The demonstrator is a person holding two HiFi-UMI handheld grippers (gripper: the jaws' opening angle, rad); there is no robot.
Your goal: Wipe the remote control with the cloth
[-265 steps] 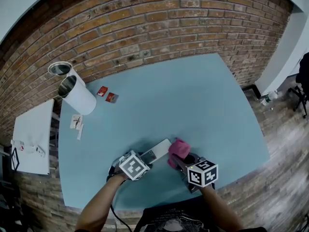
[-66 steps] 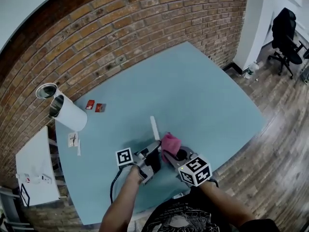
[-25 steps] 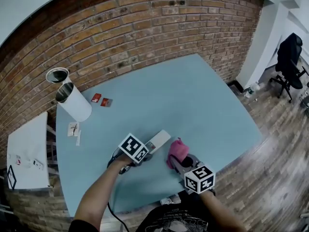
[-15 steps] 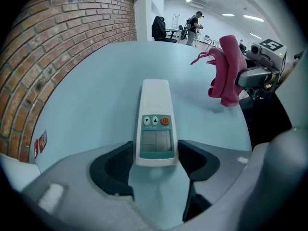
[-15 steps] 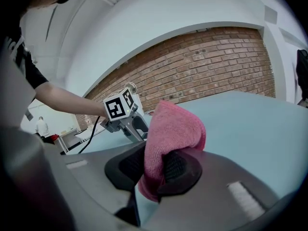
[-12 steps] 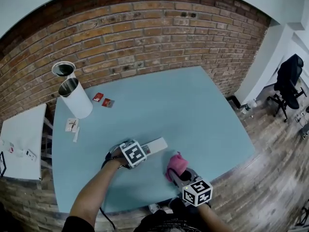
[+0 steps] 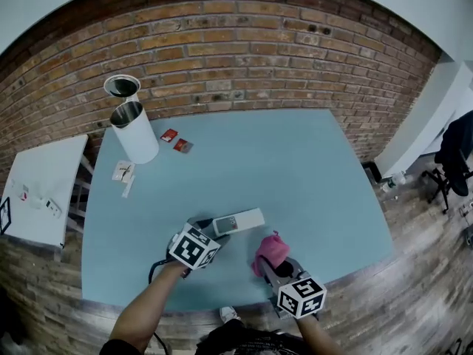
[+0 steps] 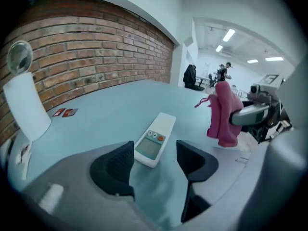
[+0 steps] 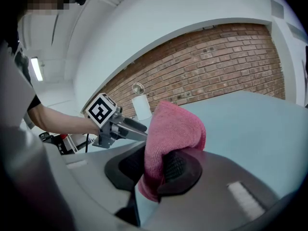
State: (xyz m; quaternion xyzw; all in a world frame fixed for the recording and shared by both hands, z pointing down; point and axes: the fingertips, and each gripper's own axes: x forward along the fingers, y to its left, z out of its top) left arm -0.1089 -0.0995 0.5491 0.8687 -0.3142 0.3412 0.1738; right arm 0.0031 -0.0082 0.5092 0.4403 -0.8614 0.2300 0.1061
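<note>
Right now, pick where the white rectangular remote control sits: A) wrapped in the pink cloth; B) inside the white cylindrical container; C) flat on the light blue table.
C: the remote control lies face up on the table, apart from the cloth clamped in the right gripper.

Fuzzy pink cloth [image 7: 272,249], smooth plastic remote [image 7: 238,221], matt table [image 7: 295,168]

red scraps [image 7: 182,146], perhaps cards, too small

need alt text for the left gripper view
A white remote control lies on a blue table, its near end between the open jaws of the left gripper, which have just closed a little without gripping it. To the right, the right gripper holds a pink cloth; a brick wall runs behind.
</note>
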